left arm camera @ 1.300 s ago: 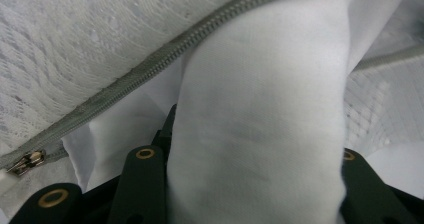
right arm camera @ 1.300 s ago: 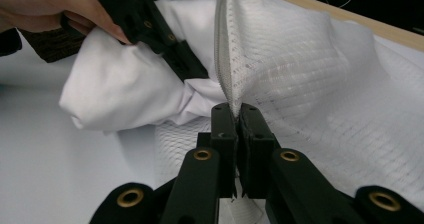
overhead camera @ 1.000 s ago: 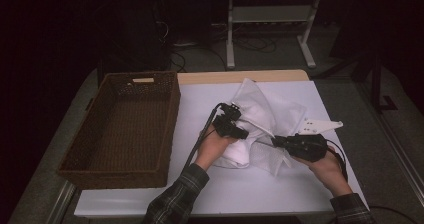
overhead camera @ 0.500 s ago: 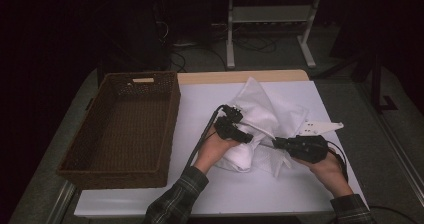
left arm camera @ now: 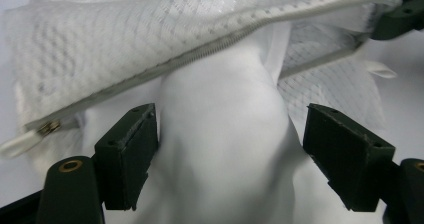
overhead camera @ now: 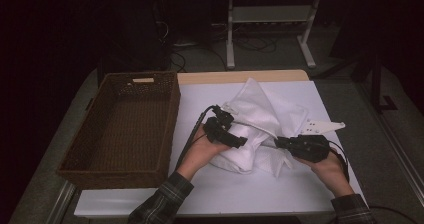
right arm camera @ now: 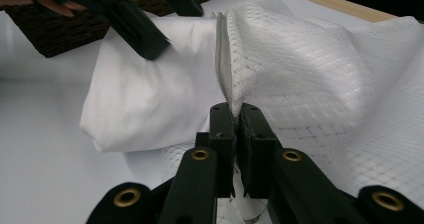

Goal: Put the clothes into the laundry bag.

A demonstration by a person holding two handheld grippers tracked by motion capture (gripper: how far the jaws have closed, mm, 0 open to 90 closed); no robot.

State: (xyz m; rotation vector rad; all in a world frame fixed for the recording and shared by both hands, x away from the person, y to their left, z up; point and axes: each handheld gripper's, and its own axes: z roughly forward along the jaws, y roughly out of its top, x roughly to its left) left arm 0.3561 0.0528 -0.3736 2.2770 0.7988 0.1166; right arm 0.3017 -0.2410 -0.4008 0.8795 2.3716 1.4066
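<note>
Since the earlier frame the left gripper [overhead camera: 239, 141] has been drawn back, jaws just opened wide around the half-stuffed white cloth [left arm camera: 220, 149], while the mesh bag [right arm camera: 310, 69] rim is clamped shut in the right gripper [right arm camera: 238, 115]; pushing remains.

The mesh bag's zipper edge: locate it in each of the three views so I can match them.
High view: the zipper edge runs between the two grippers, mid-table.
Left gripper view: it crosses the top as a grey band, with the pull at far left.
Right gripper view: it rises from the shut right gripper up the centre.
Shared landmark: the plain white cloth bulging from the bag's mouth.
</note>
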